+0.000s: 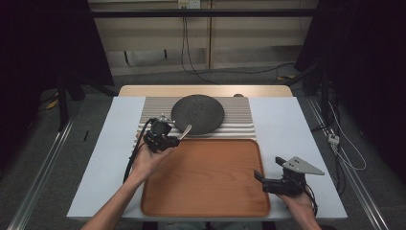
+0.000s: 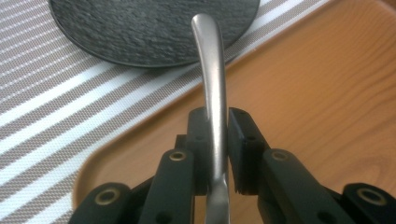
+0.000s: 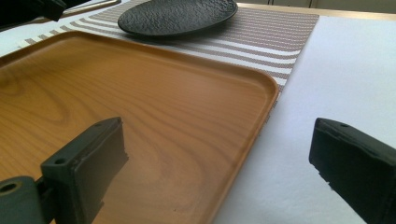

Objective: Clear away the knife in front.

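Note:
My left gripper is shut on the handle of a piece of metal cutlery, whose rounded end points toward the dark round plate. In the left gripper view the black pads clamp the handle on both sides, above the wooden tray's far left corner. What the hidden end is cannot be told. My right gripper stands open over the tray's right edge, jaws wide apart with nothing between them in the right gripper view.
A striped placemat lies beyond the wooden tray and carries the dark plate. Everything rests on a white board on the table. Cables trail on the floor beyond.

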`<action>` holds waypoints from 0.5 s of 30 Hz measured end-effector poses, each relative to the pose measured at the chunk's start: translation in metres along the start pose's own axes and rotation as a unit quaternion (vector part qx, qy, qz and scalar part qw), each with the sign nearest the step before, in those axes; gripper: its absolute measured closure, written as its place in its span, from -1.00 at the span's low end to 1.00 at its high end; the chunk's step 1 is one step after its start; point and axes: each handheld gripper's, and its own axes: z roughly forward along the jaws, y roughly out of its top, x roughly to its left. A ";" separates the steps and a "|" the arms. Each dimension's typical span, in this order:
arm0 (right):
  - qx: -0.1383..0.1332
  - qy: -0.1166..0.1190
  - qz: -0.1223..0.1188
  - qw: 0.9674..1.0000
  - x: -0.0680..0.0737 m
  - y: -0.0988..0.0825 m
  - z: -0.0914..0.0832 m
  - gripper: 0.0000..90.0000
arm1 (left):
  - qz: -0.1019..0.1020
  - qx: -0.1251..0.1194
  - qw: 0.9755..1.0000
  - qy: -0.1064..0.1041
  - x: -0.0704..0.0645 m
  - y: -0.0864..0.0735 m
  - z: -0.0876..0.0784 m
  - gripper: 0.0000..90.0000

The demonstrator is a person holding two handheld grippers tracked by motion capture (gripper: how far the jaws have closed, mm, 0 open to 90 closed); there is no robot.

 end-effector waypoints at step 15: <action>0.001 0.001 -0.001 1.000 0.001 0.000 0.000 -0.92 | 0.004 0.033 0.999 0.001 -0.017 -0.014 0.007 0.78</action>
